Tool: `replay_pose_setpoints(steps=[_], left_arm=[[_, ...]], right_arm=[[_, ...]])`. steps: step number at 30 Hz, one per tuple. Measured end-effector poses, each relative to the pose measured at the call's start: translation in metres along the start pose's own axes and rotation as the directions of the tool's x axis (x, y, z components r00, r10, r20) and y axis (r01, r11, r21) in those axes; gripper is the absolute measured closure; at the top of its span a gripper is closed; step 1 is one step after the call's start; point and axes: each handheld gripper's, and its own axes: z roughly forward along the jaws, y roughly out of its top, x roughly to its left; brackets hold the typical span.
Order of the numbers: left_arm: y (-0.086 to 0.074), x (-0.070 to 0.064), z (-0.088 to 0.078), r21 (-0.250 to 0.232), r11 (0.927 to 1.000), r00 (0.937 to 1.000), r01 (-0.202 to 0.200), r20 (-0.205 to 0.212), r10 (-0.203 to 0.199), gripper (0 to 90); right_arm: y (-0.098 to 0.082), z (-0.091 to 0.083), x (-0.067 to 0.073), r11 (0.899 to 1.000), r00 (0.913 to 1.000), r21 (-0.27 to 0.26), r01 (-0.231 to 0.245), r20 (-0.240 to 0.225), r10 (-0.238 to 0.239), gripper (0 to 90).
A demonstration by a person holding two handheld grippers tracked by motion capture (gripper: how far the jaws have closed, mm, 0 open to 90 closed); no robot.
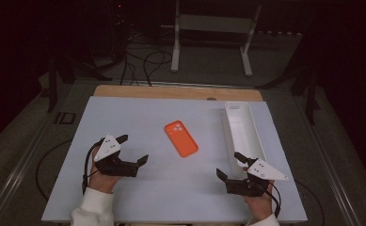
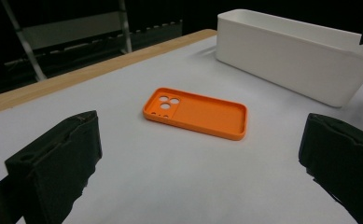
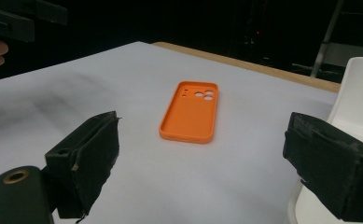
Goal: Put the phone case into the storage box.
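Pale grey desk (image 1: 138, 117) surface carries an orange phone case (image 1: 181, 138) lying flat, hollow side up, near its middle, a white bin (image 1: 243, 132) standing just right of it, while the left tongs (image 1: 133, 148) and right tongs (image 1: 228, 165) hover nearer the person, both spread apart and empty.

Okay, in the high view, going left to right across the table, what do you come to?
Left gripper → orange phone case → right gripper → white bin, though the right gripper sits low against the bin's near end.
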Motion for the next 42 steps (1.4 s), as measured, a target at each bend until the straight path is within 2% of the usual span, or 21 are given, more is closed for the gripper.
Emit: replay_pose_setpoints(steps=[13, 21, 35, 42], left_arm=[[0.007, -0.001, 0.014, 0.016, 0.9997, 0.9998, -0.019, 0.004, 0.019, 0.0], [0.01, 0.001, 0.02, 0.023, 0.9997, 0.9999, -0.007, 0.013, 0.007, 0.0], [0.015, 0.001, 0.032, 0.067, 0.9975, 0.9997, -0.021, 0.015, 0.02, 0.0], [0.016, 0.002, 0.036, 0.07, 0.9974, 0.9997, -0.017, 0.016, 0.016, 0.0]], right_arm=[[0.0, 0.0, 0.0, 1.0, 1.0, 0.001, 0.0, 0.001, 0.0, 10.5], [0.0, 0.0, 0.0, 1.0, 1.0, -0.001, 0.001, 0.002, -0.001, 10.6], [0.0, 0.0, -0.001, 1.0, 1.0, 0.003, -0.003, 0.005, 0.003, 10.6], [0.0, 0.0, -0.001, 1.0, 1.0, 0.003, -0.005, 0.005, 0.005, 10.6]])
